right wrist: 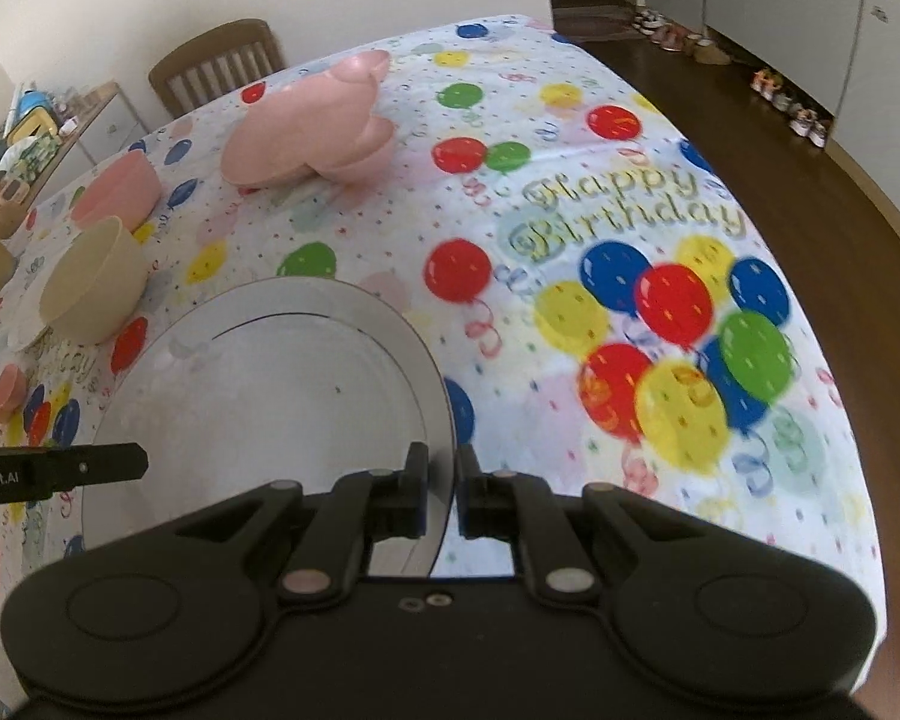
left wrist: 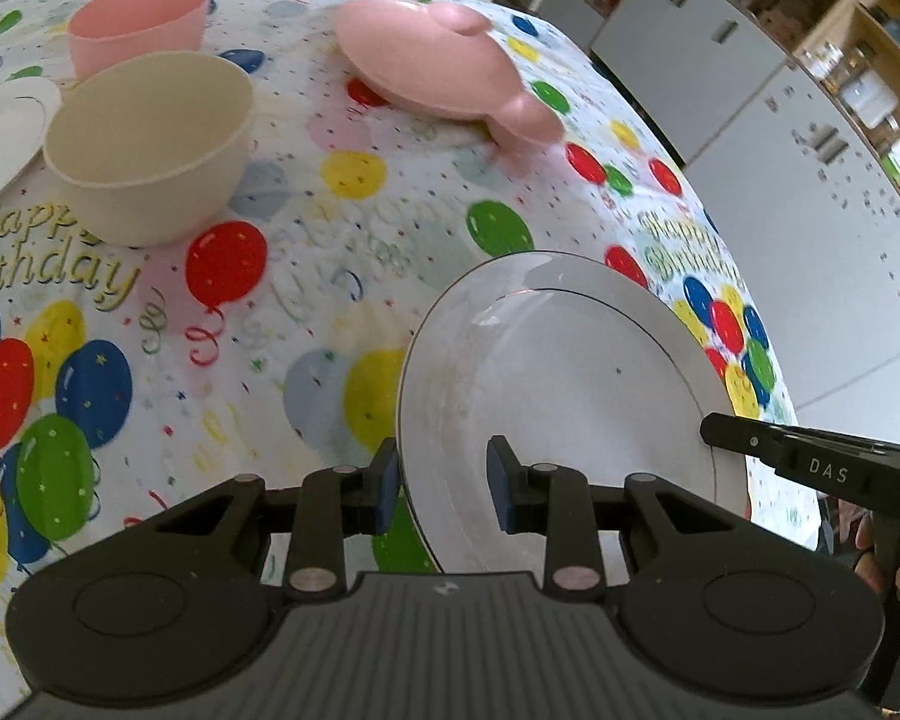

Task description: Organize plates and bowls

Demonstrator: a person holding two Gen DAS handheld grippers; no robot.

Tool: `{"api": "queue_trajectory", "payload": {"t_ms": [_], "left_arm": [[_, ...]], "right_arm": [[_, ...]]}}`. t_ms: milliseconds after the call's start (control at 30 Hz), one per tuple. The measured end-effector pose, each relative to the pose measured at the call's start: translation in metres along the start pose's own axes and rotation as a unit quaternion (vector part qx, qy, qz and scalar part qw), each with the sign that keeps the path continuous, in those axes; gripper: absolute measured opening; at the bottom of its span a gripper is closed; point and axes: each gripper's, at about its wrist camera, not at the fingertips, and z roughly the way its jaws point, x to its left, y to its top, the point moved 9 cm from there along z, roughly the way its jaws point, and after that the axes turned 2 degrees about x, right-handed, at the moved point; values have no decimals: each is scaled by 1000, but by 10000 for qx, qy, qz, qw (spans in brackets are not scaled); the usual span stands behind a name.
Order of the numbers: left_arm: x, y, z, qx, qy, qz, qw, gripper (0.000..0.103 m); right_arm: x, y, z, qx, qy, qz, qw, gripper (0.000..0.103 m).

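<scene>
A white plate with a thin dark ring [left wrist: 576,372] is held tilted above the balloon tablecloth. My left gripper [left wrist: 444,483] straddles its left rim with the jaws apart, not clamped. My right gripper [right wrist: 441,489] is shut on the plate's [right wrist: 270,396] right rim. The right gripper also shows at the right of the left wrist view [left wrist: 810,462]. A cream bowl [left wrist: 150,150], a pink bowl [left wrist: 138,27], a pink mouse-eared dish [left wrist: 438,66] and a second white plate [left wrist: 0,132] stand farther back.
The table edge [right wrist: 810,276] curves along the right, with wooden floor beyond. A wooden chair [right wrist: 216,66] stands at the far side. A small pink bowl [right wrist: 6,399] lies at the left. White cabinets [left wrist: 780,138] stand past the table.
</scene>
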Motion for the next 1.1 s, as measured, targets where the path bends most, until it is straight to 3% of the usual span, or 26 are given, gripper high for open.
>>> {"api": "queue_trajectory", "payload": {"t_ms": [533,800,1100], "left_arm": [[-7,-12,7,52,136,322,9994,29],[2,-12,-2,-17,321,345,9989,29],[6,-13,-35,-347,329,504,9976,29]], "right_arm": [[-8,-19,-2,-101,-312,129,9994,9],[-11,-12,-17,-365,-546,220,9976,20],[25,-8,-47,-779,-432,-110,9960,23]]}}
